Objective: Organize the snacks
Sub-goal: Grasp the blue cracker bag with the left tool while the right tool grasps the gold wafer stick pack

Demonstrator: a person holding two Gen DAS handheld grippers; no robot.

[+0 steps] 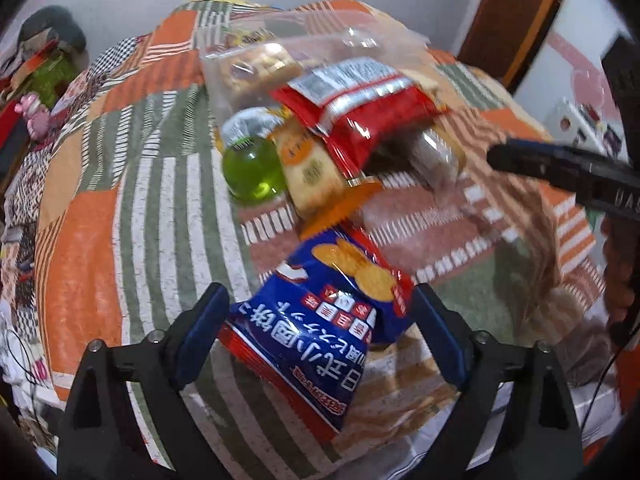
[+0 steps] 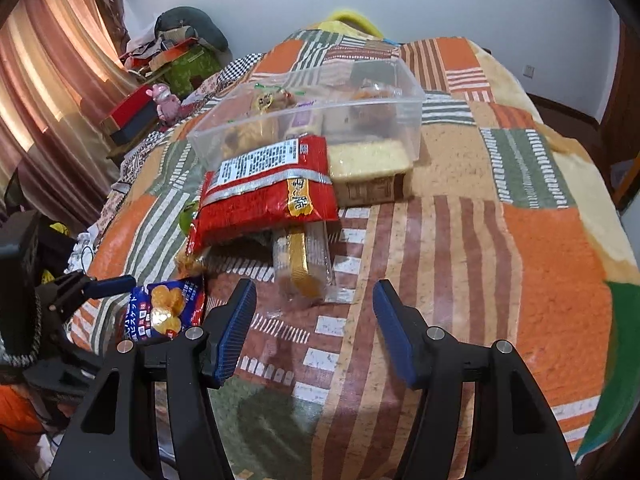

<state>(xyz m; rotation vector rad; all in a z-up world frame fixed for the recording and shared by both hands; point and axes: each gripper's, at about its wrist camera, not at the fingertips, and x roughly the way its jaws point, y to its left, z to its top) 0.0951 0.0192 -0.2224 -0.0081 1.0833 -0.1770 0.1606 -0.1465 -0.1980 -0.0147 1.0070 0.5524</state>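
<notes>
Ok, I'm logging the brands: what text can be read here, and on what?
"日式小圆饼干", as best read: blue biscuit bag, upside down.
"UAS", seemingly: side of the right hand-held gripper, in the left wrist view.
Red bag: the white label's print and the yellow tag are too blurred.
Other wrappers: unreadable.

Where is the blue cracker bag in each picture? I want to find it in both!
Left wrist view: the blue cracker bag sits bottom center, between the open left gripper fingers, lying on the blanket.
Right wrist view: the same bag shows at lower left, beside the right gripper's left finger.
Shared landmark: the red snack bag lies just beyond it in both.
</notes>
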